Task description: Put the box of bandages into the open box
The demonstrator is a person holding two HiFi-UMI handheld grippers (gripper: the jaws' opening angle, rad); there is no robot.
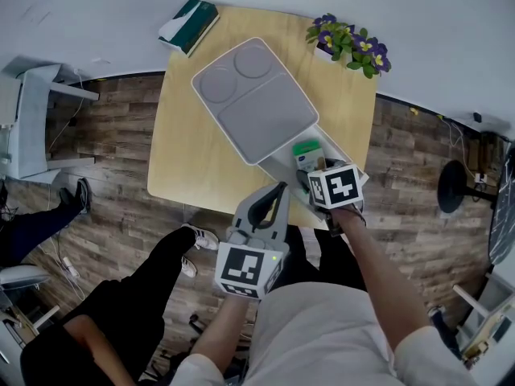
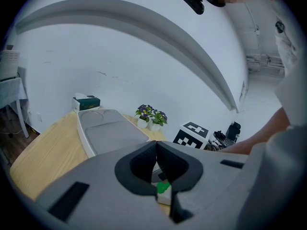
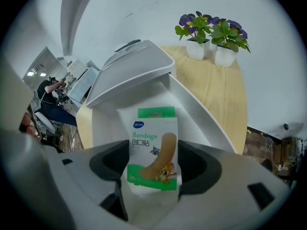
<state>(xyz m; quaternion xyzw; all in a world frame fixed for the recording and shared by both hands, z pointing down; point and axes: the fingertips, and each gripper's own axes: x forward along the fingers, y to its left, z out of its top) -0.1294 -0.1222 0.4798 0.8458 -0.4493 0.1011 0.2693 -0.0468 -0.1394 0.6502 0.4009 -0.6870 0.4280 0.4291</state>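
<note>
Here, a white open box point(image 1: 282, 166) is shown from above on a pale wooden table point(image 1: 189, 151). Its grey lid point(image 1: 261, 103) is swung fully back and laid flat on the far side of the open box. Two round recesses and one large rectangular recess are seen on the lid's inner face.

The box of bandages point(image 3: 152, 145), white and green with a cartoon plaster printed on its front, is held upright inside the open box, just within its near end. It is clamped between the jaws of the right gripper point(image 3: 154, 164), which are set wide, with a pad pressed on each side of the carton. Whether the carton's base touches the floor of the open box cannot be told. The right gripper is positioned over the near right corner of the open box.

The left gripper point(image 2: 155, 146) is held just short of the near left side of the open box and is pointed towards it. Its jaws are closed together, with nothing between them.

Two small pots of purple flowers point(image 1: 350, 45) are placed to the far right of the open box, well apart from it. A dark green tissue box point(image 1: 189, 24) is set to the far left of the open box, beyond the lid.
</note>
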